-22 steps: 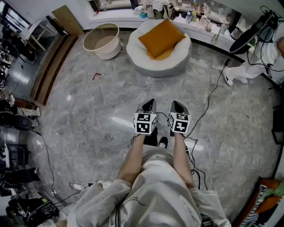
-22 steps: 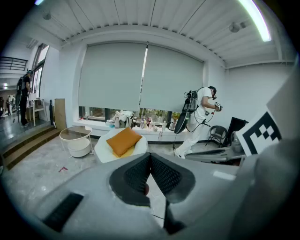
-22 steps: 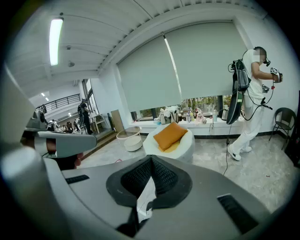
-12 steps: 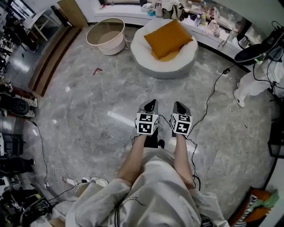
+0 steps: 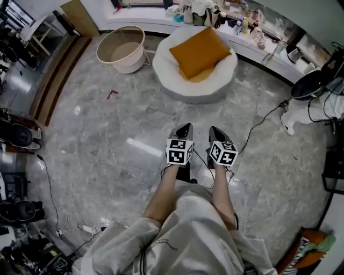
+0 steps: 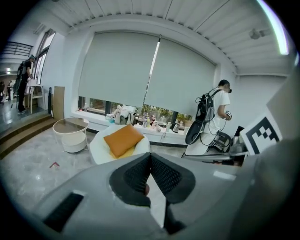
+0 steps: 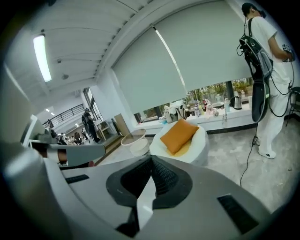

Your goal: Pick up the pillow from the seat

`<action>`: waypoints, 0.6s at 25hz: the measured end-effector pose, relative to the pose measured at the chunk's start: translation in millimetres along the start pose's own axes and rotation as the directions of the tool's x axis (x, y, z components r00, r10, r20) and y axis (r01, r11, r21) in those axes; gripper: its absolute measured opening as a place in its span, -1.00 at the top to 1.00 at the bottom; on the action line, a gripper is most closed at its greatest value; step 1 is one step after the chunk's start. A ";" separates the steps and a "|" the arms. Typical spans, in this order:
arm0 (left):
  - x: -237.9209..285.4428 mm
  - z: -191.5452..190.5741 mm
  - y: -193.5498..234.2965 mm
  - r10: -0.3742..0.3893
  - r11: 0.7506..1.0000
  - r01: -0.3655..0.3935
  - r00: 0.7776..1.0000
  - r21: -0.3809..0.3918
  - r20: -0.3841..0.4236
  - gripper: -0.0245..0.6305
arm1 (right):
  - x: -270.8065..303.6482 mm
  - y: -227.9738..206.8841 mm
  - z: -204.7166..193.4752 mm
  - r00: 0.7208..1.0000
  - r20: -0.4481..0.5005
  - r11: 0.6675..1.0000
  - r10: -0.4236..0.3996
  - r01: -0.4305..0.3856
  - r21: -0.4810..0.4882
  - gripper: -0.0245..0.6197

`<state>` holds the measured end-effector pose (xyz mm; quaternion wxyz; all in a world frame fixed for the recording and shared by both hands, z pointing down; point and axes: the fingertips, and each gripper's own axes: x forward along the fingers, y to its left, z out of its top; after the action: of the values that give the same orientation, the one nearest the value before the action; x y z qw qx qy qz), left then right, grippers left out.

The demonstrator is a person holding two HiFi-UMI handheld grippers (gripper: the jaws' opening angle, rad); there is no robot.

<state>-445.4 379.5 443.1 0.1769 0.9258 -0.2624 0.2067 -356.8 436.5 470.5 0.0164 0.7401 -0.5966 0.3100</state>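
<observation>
An orange pillow (image 5: pixel 200 52) lies tilted on a round white seat (image 5: pixel 166 70) at the far side of the floor. It also shows in the left gripper view as the pillow (image 6: pixel 123 139) and in the right gripper view as the pillow (image 7: pixel 178 134). My left gripper (image 5: pixel 184 128) and right gripper (image 5: pixel 213 130) are held side by side in front of me, well short of the seat, both pointing toward it. Both are shut with nothing between the jaws: left gripper (image 6: pixel 150 158), right gripper (image 7: pixel 151 159).
A round white side table (image 5: pixel 121 49) stands left of the seat. A cluttered ledge (image 5: pixel 215 13) runs behind it. A person in white (image 5: pixel 317 105) stands at the right with a black cable (image 5: pixel 258 126) across the marble floor. Equipment and cables lie along the left edge (image 5: pixel 16 137).
The seat and pillow have shifted slightly in the head view as I move; both grippers stay shut side by side, the right one turned a little.
</observation>
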 end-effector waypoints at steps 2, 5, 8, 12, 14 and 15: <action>19.6 17.4 2.8 -0.016 0.999 0.016 1.000 0.032 0.003 0.90 | 17.1 -9.7 17.1 1.000 0.012 1.000 -0.024 0.024 0.001 0.90; 42.1 39.1 18.8 -0.033 0.999 0.033 0.999 0.031 0.017 0.90 | 44.2 -13.2 37.4 0.999 0.032 0.999 -0.033 0.032 0.028 0.90; 65.0 63.4 43.1 -0.045 0.999 0.045 0.999 0.019 0.029 0.90 | 77.8 -9.4 60.9 0.999 0.042 0.999 -0.014 0.013 0.041 0.90; 87.2 97.1 79.4 -0.029 0.999 0.027 0.998 0.041 0.055 0.90 | 112.7 -10.4 87.7 0.995 0.088 0.991 -0.041 0.030 0.127 0.90; 94.2 115.8 96.0 -0.023 0.999 0.019 0.996 0.046 0.089 0.90 | 125.8 -10.3 96.2 0.993 0.091 0.991 -0.075 0.064 0.120 0.90; 98.5 124.1 101.8 -0.028 0.999 0.023 0.994 0.046 0.104 0.90 | 131.6 -9.9 99.9 0.992 0.092 0.991 -0.088 0.079 0.106 0.90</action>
<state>-389.8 203.3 406.5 0.1450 0.9423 -0.2548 0.1615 -291.4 285.1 456.3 -0.0374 0.7784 -0.5485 0.3031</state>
